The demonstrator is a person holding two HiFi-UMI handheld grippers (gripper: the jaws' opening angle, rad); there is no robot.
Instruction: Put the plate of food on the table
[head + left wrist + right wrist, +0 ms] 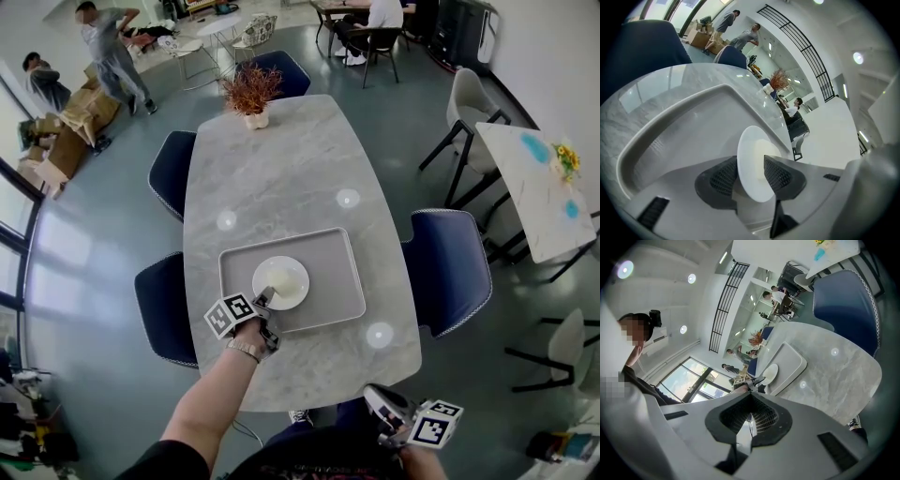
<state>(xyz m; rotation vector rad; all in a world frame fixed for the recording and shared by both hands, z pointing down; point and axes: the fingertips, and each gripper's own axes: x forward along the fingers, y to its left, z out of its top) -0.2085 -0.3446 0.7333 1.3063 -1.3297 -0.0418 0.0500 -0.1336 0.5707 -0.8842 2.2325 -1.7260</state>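
Fig.: plate (281, 279) w/ pale food rests flat in the grey tray (328, 292), which sits on the counter (281, 159). My left gripper (750, 174) is released: jaws apart, plate's near rim betw. them, pads not clamping. The plate lies dead ahead of that gripper, so I judge any pull-back should run straight along the jaw line, w/o sideways drift, or a pad may clip the rim. My right gripper (751, 417) is clenched on nothing, well apart at the counter's near edge. The left is far nearer.
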